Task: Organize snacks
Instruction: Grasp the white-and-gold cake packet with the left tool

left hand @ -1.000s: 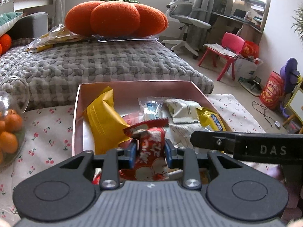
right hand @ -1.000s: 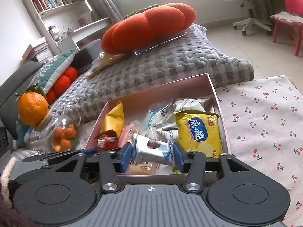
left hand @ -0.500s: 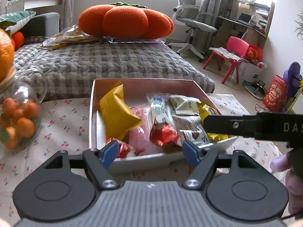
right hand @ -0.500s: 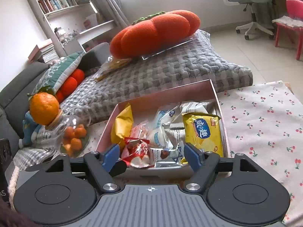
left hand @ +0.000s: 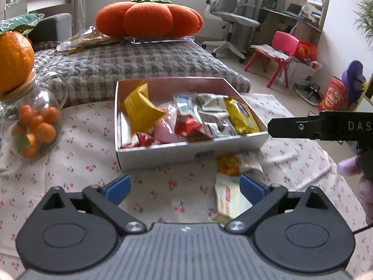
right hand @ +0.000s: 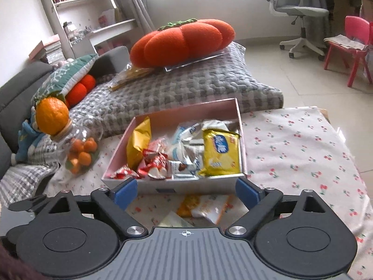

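A pink box [left hand: 186, 152] [right hand: 191, 114] on the cherry-print cloth holds several snack packets: a yellow bag [left hand: 139, 109], red candy packets [left hand: 190, 128] [right hand: 153, 161], silver wrappers and a yellow cracker pack [right hand: 221, 150]. Two packets lie on the cloth in front of the box: an orange-and-white one [left hand: 235, 163] [right hand: 202, 206] and a pale one [left hand: 229, 197]. My left gripper [left hand: 184, 186] is open and empty, back from the box. My right gripper [right hand: 185, 189] is open and empty at the box's near wall; its arm shows in the left wrist view [left hand: 321, 126].
A glass jar of small oranges [left hand: 35, 126] [right hand: 80, 149] with an orange on its lid stands left of the box. Behind is a grey quilted cushion [left hand: 130, 63] with an orange pumpkin pillow [left hand: 149, 19]. A pink chair [left hand: 277, 51] stands far right.
Both grippers opened and let go of their packets, the red one and the silver one, into the box. Both then pulled back from the box toward me.
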Demonstrator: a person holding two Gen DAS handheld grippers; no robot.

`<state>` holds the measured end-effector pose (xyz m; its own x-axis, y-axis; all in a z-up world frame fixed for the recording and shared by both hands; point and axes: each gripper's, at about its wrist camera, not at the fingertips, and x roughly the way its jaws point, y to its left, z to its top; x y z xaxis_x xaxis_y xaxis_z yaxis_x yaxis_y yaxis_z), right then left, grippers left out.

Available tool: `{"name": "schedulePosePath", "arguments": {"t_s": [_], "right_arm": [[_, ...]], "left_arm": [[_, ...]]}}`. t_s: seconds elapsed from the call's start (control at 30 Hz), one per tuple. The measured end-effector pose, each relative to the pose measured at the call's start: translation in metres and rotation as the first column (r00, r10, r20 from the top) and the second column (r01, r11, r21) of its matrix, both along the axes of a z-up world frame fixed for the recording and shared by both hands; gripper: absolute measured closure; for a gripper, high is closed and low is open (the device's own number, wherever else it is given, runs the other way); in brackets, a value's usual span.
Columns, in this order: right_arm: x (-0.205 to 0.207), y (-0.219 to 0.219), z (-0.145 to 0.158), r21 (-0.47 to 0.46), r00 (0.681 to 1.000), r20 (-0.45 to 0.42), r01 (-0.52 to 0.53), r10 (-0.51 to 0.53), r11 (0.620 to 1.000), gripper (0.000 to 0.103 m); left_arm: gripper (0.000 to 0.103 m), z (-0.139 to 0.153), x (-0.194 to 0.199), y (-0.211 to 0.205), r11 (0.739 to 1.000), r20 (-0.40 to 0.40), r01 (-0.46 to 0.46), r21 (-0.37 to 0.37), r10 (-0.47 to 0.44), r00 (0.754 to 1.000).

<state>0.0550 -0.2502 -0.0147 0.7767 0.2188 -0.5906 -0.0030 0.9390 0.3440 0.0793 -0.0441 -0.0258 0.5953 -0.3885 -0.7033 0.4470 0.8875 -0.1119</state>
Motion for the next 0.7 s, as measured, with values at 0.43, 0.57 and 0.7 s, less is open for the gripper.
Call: {"name": "schedulePosePath", "arguments": {"t_s": [0.43,0.57,0.7], "right_arm": [[-0.022,-0.018,-0.038,-0.062,0.995,-0.082,0.046,-0.051,0.997,0.003],[-0.023,-0.025,-0.045,-0.092,0.993,-0.095,0.061,-0.070,0.994,0.003],[-0.022,-0.031,-0.051,-0.110,0.990,-0.109,0.073,-0.085,0.991,0.003]], "left_arm": [[0.000,-0.033,-0.021,-0.016,0.997,-0.047,0.069,0.044,-0.067,0.997],[0.000,-0.043,-0.024,-0.024,0.996,-0.056,0.084,0.038,-0.082,0.995],[0.004,-0.050,-0.024,-0.034,0.995,-0.058,0.096,0.019,-0.095,0.994]]}}
